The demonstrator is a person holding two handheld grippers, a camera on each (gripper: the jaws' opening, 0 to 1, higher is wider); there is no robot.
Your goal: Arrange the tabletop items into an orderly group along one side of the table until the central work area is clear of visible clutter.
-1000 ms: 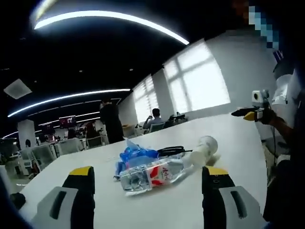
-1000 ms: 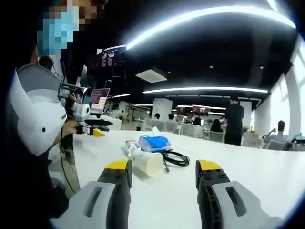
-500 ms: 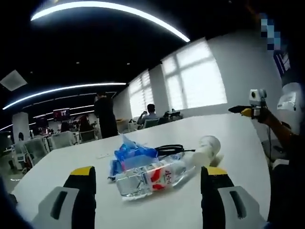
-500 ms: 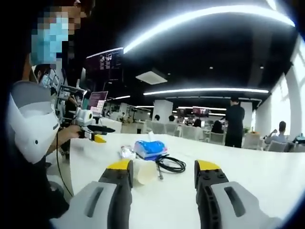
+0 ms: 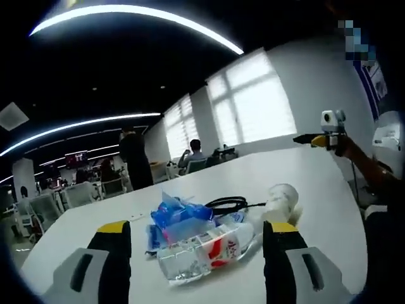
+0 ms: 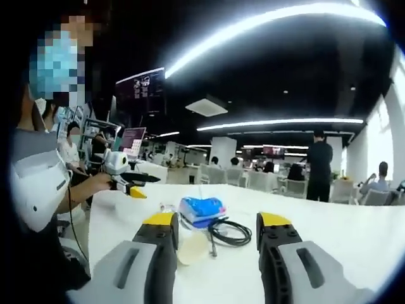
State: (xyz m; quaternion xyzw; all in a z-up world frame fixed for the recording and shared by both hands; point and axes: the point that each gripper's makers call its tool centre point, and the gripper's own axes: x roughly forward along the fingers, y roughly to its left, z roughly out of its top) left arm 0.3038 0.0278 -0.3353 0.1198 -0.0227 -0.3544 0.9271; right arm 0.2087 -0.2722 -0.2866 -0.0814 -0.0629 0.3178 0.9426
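I have brought my left gripper (image 5: 190, 244), jaws spread and empty, closer to the bottle (image 5: 205, 251), now lying crosswise between them mid-table, while my right gripper (image 6: 215, 231) hangs released.

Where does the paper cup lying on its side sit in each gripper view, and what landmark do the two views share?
Left gripper view: the paper cup lies right of centre on the white table, just above the right jaw, its base facing the camera.
Right gripper view: the cup lies low, beside the left jaw, its open mouth facing the camera.
Shared landmark: the black cable coiled beside it.
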